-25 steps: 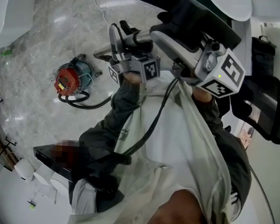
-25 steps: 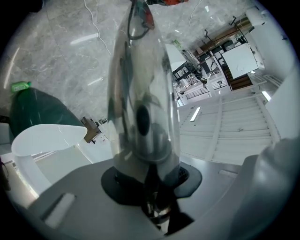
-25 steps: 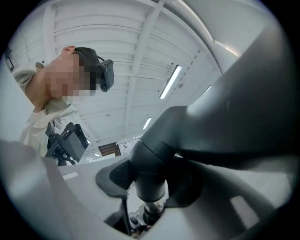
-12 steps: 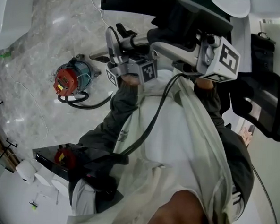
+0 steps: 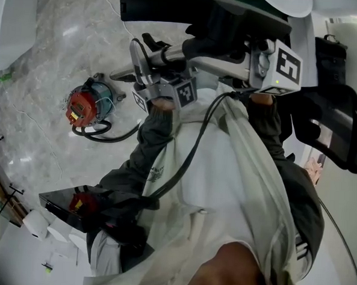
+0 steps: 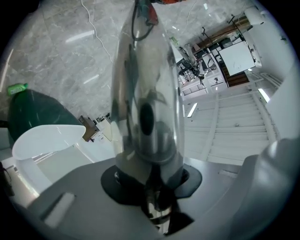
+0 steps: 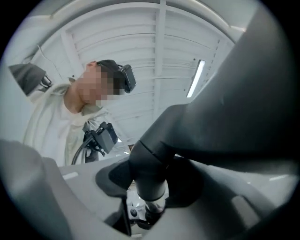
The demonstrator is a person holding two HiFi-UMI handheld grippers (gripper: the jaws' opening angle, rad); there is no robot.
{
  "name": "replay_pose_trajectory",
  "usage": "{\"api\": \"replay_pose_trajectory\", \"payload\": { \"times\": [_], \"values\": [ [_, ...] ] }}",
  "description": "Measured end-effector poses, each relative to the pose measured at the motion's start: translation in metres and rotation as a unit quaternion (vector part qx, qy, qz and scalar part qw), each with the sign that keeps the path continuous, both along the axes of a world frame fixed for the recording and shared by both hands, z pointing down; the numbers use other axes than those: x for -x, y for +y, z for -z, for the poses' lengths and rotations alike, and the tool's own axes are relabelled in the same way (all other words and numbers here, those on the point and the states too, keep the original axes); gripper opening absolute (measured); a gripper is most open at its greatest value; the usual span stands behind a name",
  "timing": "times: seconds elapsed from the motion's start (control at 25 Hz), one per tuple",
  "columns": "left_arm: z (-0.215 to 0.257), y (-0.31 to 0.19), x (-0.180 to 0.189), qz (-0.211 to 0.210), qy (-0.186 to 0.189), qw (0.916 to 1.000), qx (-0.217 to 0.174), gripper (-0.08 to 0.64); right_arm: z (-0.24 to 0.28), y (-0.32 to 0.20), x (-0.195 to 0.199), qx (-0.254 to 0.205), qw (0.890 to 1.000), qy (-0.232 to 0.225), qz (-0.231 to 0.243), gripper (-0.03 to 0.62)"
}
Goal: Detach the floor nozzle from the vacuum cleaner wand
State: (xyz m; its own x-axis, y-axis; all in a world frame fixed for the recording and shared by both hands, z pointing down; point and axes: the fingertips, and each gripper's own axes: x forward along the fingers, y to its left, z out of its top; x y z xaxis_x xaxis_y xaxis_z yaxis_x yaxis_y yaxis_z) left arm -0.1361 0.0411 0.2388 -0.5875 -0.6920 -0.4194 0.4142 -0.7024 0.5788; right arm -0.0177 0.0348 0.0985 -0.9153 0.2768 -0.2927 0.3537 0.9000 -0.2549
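The left gripper (image 6: 151,199) has its jaws closed on the wand (image 6: 146,93), a polished metal tube that runs straight out from between them. The right gripper (image 7: 149,190) has its jaws clamped on the dark neck of the nozzle (image 7: 225,117), whose bulk spreads just beyond them and to their right. Both are raised in the air, and the joint looks not yet parted.

The tube is smooth and shiny, so a straight pull may slide it through the left jaws instead of freeing the joint. If a catch holds the nozzle on — none can be made out — pulling with it unpressed would only strain both grips. The release, when it comes, is likely to be sudden. The nozzle could then swing back toward the person, who faces the right jaws from close by, or slip out of them and fall. The hose (image 5: 109,133) lies looped beside the canister (image 5: 84,106) far below. If it runs up to the wand, a hard tug could drag or tip the canister.

No counter carries anything here. Underneath is a grey marble floor (image 5: 52,41), glossy with reflected lights — hard on dropped plastic. A green container (image 6: 33,115) sits left of the left jaws, with racks (image 6: 211,51) far out to their right. Beyond the right jaws there is a white panelled ceiling (image 7: 154,51) with a strip light (image 7: 196,77).
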Motion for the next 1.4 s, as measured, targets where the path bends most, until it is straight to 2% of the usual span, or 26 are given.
{"api": "replay_pose_trajectory", "payload": {
  "times": [0.08, 0.16, 0.24, 0.36, 0.44, 0.52, 0.64, 0.72, 0.8, 0.84, 0.92, 1.04, 1.08, 1.12, 1.2, 1.28, 1.36, 1.4],
  "values": [
    [0.001, -0.003, -0.002, -0.007, -0.010, 0.9999, 0.005, 0.117, 0.001, -0.002, -0.004, -0.012, 1.000, -0.019, 0.016, 0.175],
    [-0.001, -0.004, -0.001, -0.008, -0.010, 0.9999, 0.011, 0.117, 0.001, -0.002, -0.002, -0.008, 1.000, -0.015, 0.000, 0.175],
    [-0.003, -0.005, 0.003, 0.000, 0.001, 0.9999, 0.016, 0.115, 0.001, -0.006, 0.006, 0.024, 0.998, 0.010, -0.065, 0.175],
    [-0.009, -0.002, 0.011, 0.011, 0.018, 0.9996, 0.018, 0.115, -0.001, -0.014, 0.018, 0.090, 0.977, 0.037, -0.192, 0.169],
    [-0.011, -0.002, 0.011, 0.007, 0.025, 0.9996, 0.013, 0.115, -0.001, -0.015, 0.019, 0.101, 0.967, 0.041, -0.228, 0.167],
    [-0.010, -0.003, 0.009, 0.002, 0.032, 0.9995, 0.005, 0.115, -0.001, -0.013, 0.019, 0.084, 0.974, 0.039, -0.206, 0.169],
    [-0.011, 0.000, 0.010, -0.002, 0.026, 0.9996, 0.004, 0.117, -0.003, -0.001, 0.020, 0.022, 0.995, 0.043, -0.087, 0.170],
    [-0.008, -0.002, 0.007, -0.011, 0.014, 0.9998, 0.007, 0.117, -0.003, 0.004, 0.016, -0.011, 0.999, 0.045, -0.020, 0.172],
    [-0.005, -0.004, 0.003, -0.018, 0.005, 0.9998, 0.008, 0.117, 0.001, 0.005, 0.011, -0.022, 0.999, 0.042, 0.002, 0.172],
    [-0.005, -0.005, 0.003, -0.021, 0.005, 0.9997, 0.009, 0.117, 0.004, 0.003, 0.011, -0.022, 0.999, 0.042, -0.007, 0.172],
    [-0.006, -0.007, 0.006, -0.019, 0.009, 0.9997, 0.014, 0.117, 0.005, -0.002, 0.018, 0.001, 0.995, 0.067, -0.068, 0.172],
    [-0.010, -0.004, 0.012, -0.004, 0.013, 0.9997, 0.022, 0.117, -0.005, -0.012, 0.023, 0.074, 0.971, 0.116, -0.194, 0.172],
    [-0.011, -0.003, 0.011, -0.004, 0.013, 0.9997, 0.021, 0.115, -0.006, -0.013, 0.021, 0.086, 0.966, 0.116, -0.214, 0.172],
    [-0.010, -0.004, 0.009, -0.006, 0.014, 0.9997, 0.018, 0.116, -0.006, -0.013, 0.018, 0.087, 0.967, 0.108, -0.215, 0.172],
    [-0.005, -0.007, 0.005, -0.017, 0.012, 0.9997, 0.009, 0.117, -0.004, -0.010, 0.013, 0.061, 0.980, 0.085, -0.168, 0.172],
    [-0.001, -0.008, -0.003, -0.031, 0.008, 0.9995, 0.002, 0.117, 0.001, 0.001, 0.005, 0.007, 0.995, 0.066, -0.078, 0.172],
    [-0.001, -0.008, -0.014, -0.049, 0.006, 0.9988, 0.001, 0.117, 0.004, 0.012, -0.005, -0.052, 0.997, 0.065, -0.008, 0.172],
    [-0.001, -0.009, -0.017, -0.054, 0.006, 0.9985, 0.001, 0.117, 0.005, 0.015, -0.006, -0.073, 0.995, 0.069, 0.007, 0.172]
  ]
}}
